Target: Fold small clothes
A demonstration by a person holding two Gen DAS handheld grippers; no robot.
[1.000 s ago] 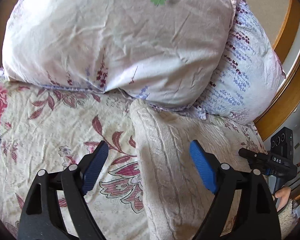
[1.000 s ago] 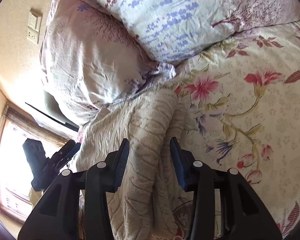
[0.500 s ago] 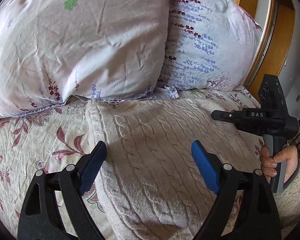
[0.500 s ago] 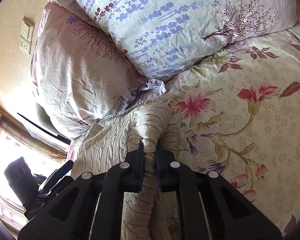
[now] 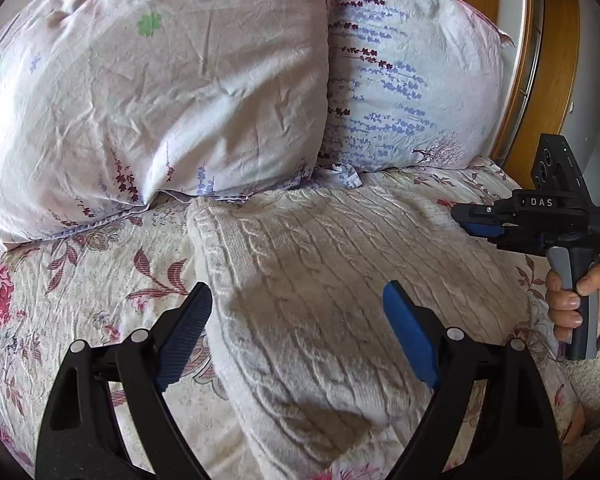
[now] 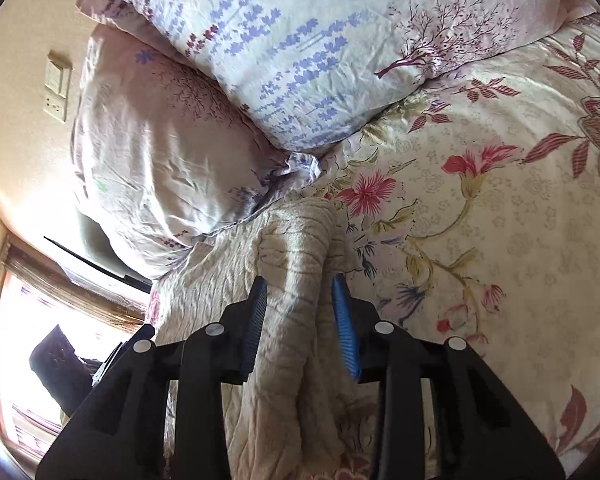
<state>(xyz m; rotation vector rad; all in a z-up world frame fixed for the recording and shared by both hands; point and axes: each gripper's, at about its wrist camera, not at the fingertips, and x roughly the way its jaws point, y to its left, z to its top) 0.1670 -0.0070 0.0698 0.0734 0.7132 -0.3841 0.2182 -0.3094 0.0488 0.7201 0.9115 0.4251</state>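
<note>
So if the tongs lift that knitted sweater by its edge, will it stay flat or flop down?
It will probably flop. The cream cable-knit sweater already bunches into a soft ridge between the right tongs, whose jaws have just been opening. The chunky knit looks thick, so it may hang heavily and stretch a bit. Its bumpy weave likely won't slip much on the floral bedsheet.

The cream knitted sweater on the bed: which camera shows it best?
The left wrist view: the cream knitted sweater spreads wide across the flowered bedspread below the pillows. The right wrist view shows only one raised fold and a strip beside it.
</note>
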